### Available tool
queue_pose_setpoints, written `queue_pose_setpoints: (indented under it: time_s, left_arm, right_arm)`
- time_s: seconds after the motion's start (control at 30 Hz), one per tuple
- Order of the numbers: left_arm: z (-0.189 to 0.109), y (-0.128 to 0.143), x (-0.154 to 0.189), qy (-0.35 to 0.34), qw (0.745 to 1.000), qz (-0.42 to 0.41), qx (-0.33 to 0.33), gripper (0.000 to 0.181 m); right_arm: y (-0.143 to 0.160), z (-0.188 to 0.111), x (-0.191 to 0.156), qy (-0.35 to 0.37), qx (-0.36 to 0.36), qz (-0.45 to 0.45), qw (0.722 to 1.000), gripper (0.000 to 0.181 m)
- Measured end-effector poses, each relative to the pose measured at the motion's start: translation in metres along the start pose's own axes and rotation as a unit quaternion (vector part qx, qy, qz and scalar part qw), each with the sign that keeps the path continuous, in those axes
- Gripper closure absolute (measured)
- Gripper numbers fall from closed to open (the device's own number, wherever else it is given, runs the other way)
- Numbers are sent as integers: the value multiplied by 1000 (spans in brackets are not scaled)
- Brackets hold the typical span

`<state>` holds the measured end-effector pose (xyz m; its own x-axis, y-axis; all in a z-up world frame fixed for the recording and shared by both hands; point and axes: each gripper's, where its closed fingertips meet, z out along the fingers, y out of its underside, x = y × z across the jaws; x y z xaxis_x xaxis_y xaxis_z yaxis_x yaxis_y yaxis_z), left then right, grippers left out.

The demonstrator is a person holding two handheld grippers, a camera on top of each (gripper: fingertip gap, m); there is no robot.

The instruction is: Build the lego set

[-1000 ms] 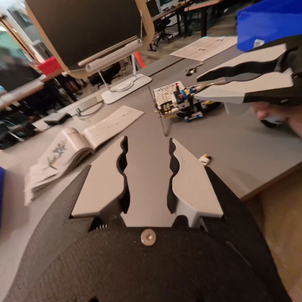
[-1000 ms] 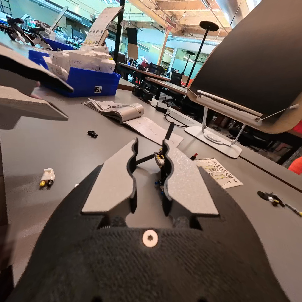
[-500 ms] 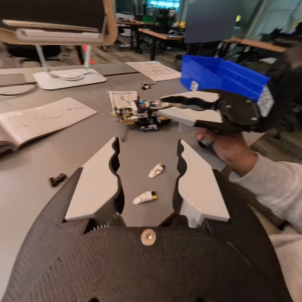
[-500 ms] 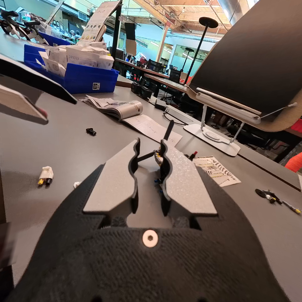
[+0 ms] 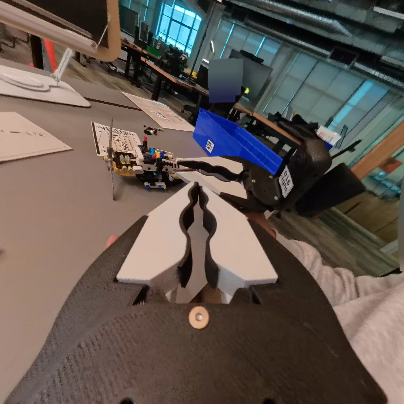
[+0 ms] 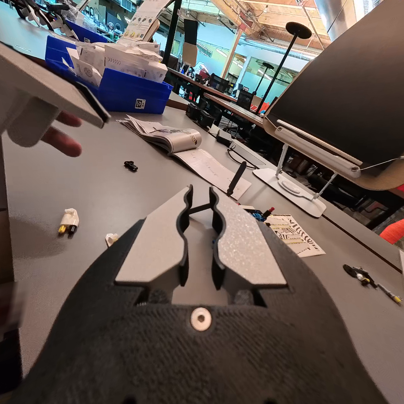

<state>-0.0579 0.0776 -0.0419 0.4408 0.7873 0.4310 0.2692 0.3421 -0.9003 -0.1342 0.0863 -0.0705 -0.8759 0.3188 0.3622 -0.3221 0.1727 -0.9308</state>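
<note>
The lego model (image 5: 142, 161), a small white, black and yellow build with long black rotor blades, stands on the grey table (image 5: 54, 207). My right gripper (image 5: 177, 168) is shut on its rear end. In the right wrist view the right gripper (image 6: 200, 190) hides most of the model; one blade (image 6: 236, 177) and blue bits (image 6: 258, 215) show. My left gripper (image 5: 196, 185) is shut and empty, held above the table just in front of the right gripper. It shows at the upper left of the right wrist view (image 6: 102, 115), with a hand under it.
Two small white pieces (image 6: 68, 219) (image 6: 111, 238) and a black piece (image 6: 130, 165) lie loose on the table. An open instruction booklet (image 6: 175, 140), a sticker sheet (image 6: 293, 236), a blue bin (image 5: 236, 140), a white stand base (image 6: 290, 192) and small parts (image 6: 358, 276) surround the model. The left gripper's tips are roughly 9 cm from the right gripper's. The black piece (image 6: 130, 165) is about equally far from each gripper, around 20 cm.
My left gripper has gone from open to shut and has swung up and right, away from the two white pieces. My right gripper has stayed on the model.
</note>
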Motion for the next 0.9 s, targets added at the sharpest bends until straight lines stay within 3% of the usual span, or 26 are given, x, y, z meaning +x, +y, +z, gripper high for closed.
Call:
queue_pose_setpoints:
  time_s: [0.13,0.43,0.77,0.9]
  left_arm:
    - [-5,-7,-7,-25,999,-18,19,181]
    - [-15,-3,-32,-166,983,81,-17,181]
    - [-18,-2,-30,-139,988,65,-6,181]
    - [-22,0,-22,-133,983,127,-13,181]
  right_arm:
    - [-1,-1,0,1,5,-1,1000,170]
    - [-2,-1,-2,-1,6,-6,1000,171]
    - [-1,-1,-3,-2,3,-12,1000,171]
    - [-1,-1,-3,-2,4,-11,1000,171]
